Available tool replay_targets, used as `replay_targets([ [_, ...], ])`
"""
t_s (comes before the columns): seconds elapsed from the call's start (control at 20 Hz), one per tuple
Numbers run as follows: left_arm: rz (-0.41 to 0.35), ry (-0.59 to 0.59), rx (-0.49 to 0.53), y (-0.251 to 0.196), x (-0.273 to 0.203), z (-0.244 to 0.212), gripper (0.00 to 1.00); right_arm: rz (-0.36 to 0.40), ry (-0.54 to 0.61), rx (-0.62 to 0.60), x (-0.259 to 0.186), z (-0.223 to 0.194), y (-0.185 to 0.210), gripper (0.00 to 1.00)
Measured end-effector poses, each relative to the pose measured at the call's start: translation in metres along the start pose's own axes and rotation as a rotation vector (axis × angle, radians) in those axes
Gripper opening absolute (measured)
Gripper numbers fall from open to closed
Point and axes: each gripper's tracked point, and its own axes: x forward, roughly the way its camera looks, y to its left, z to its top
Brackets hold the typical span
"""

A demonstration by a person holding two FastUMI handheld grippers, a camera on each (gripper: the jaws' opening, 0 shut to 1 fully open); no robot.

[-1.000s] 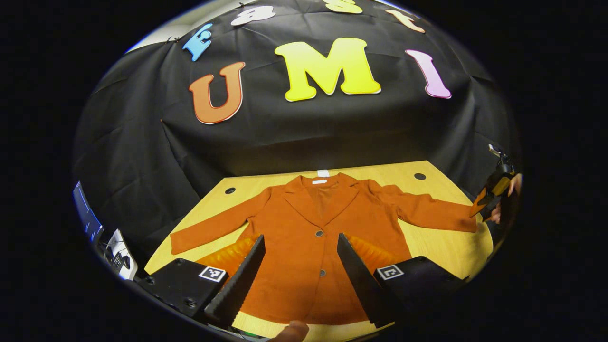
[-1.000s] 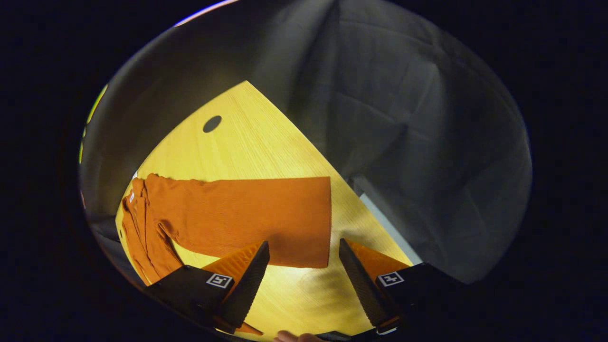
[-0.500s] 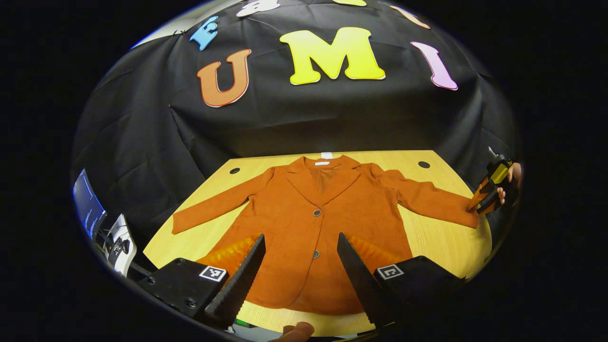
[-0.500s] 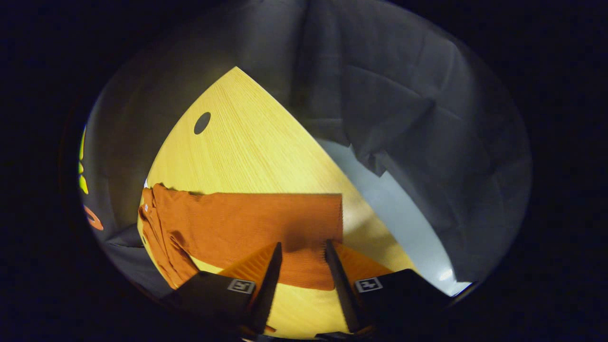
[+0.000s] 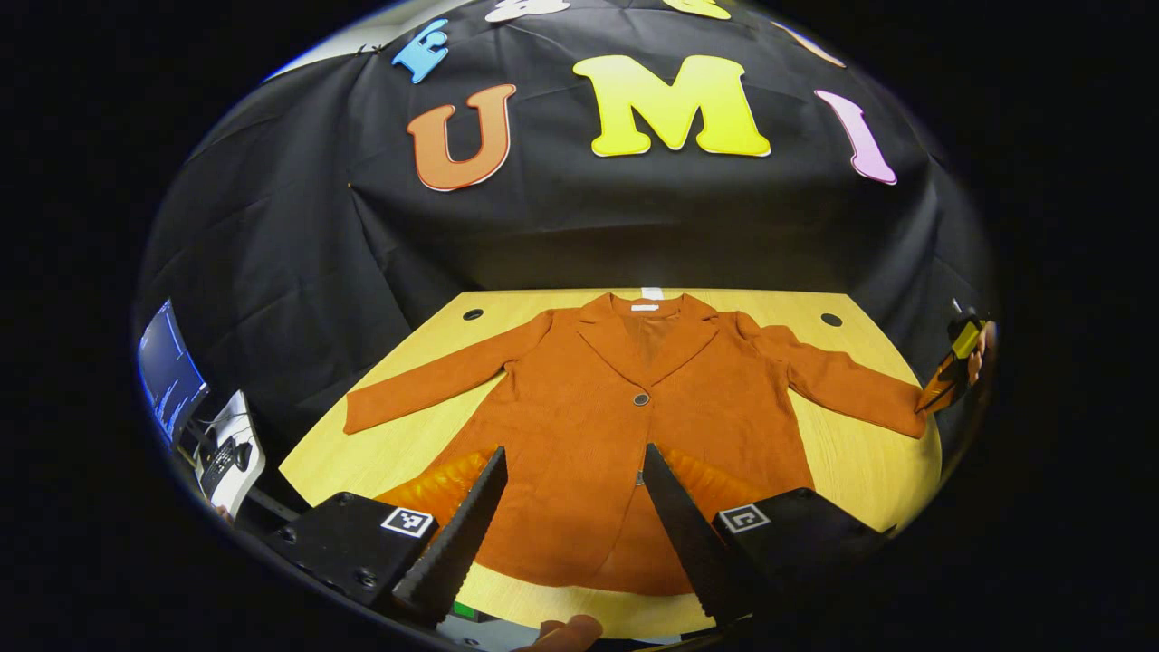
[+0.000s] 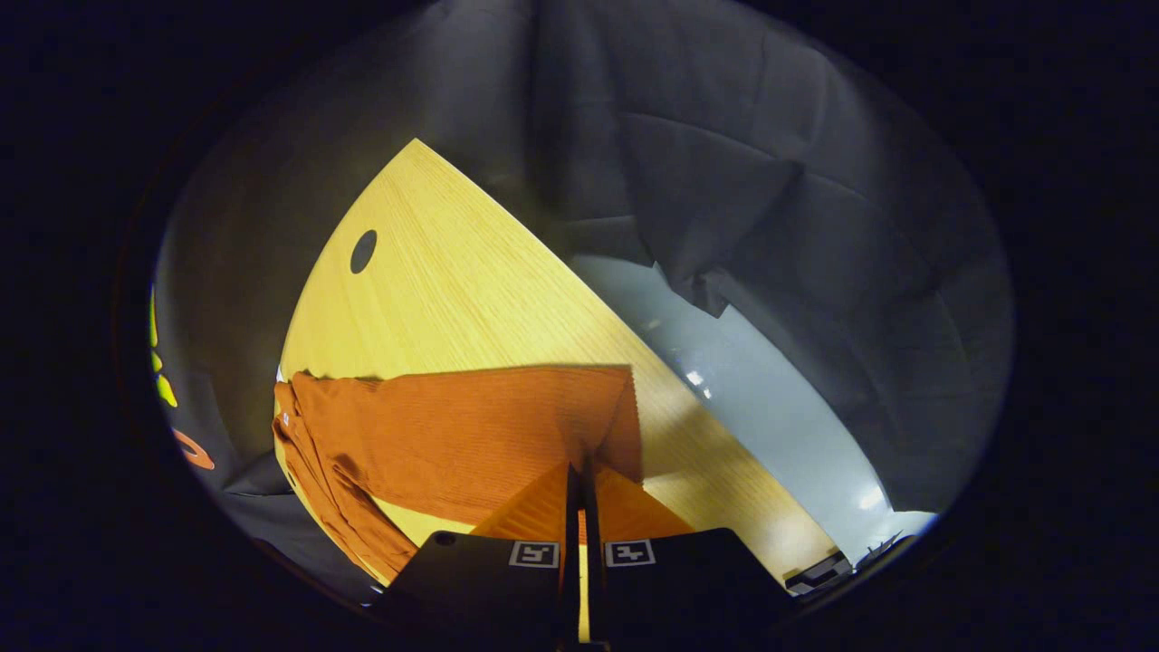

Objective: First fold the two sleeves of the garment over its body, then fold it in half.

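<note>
A rust-orange jacket (image 5: 625,435) lies flat, front up and buttoned, on a light wooden table (image 5: 398,453), with both sleeves spread out to the sides. My left gripper (image 5: 573,450) hangs open above the jacket's lower hem, nothing between its fingers. The jacket's right sleeve (image 5: 851,389) reaches the table's right edge, where a hand holds the right gripper (image 5: 942,389) at the cuff. In the right gripper view the right gripper (image 6: 579,466) is shut on the end of this sleeve (image 6: 453,426), and the cuff corner is drawn up into a peak at the tips.
The table has round cable holes near its far corners (image 5: 473,314) (image 5: 831,320) (image 6: 363,251). A monitor (image 5: 167,371) and a small white device (image 5: 231,453) stand off the table's left side. Grey floor (image 6: 770,389) lies beyond the table's right edge.
My right gripper moved onto the sleeve's cuff and its fingers went from wide open to shut on it. The left gripper stayed open and shifted slightly over the hem.
</note>
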Motion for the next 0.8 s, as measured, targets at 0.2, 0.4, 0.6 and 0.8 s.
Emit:
replay_targets([
  [0.2,-0.056,-0.027,0.031,0.015,0.021,0.012,0.98,0.064,-0.087,-0.029,-0.044,-0.004,0.046,0.04],
  [0.4,-0.129,-0.083,0.098,0.041,0.043,0.021,0.98,0.125,-0.164,-0.148,-0.088,-0.02,0.145,0.04],
  [0.6,-0.126,-0.077,0.058,0.107,0.067,0.018,0.98,0.198,-0.222,-0.337,-0.114,-0.067,0.317,0.04],
  [0.8,-0.089,-0.004,-0.021,0.195,0.088,-0.019,0.98,0.291,-0.165,-0.538,-0.063,-0.193,0.514,0.04],
])
